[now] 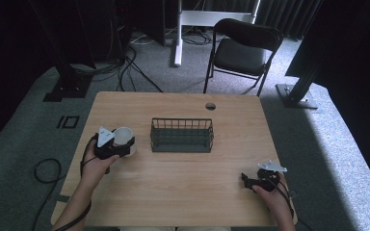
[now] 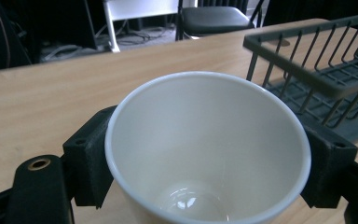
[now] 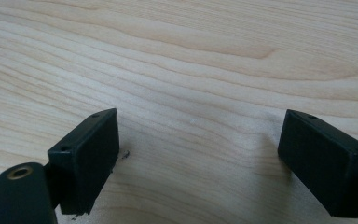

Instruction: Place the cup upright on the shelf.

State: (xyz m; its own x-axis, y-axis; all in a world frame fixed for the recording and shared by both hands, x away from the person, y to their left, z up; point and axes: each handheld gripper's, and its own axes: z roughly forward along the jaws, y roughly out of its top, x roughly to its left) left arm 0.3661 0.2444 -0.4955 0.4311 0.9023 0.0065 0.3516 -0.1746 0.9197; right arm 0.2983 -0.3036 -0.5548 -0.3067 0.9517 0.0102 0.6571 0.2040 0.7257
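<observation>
A white paper cup (image 1: 122,136) stands on the wooden table (image 1: 183,183) left of a dark wire basket (image 1: 182,135). My left gripper (image 1: 125,144) is shut on the cup. In the left gripper view the cup (image 2: 205,149) sits upright and empty, with a black pad (image 2: 91,156) pressed on each side of its wall. My right gripper (image 1: 247,179) rests at the table's front right, held by a hand. In the right gripper view its gripper (image 3: 198,158) stands open over bare wood, with nothing between its jaws.
The wire basket (image 2: 317,70) lies just right of the cup, empty. A round cable hole (image 1: 210,106) sits near the table's far edge. A black folding chair (image 1: 241,48) and cables stand on the floor beyond the table.
</observation>
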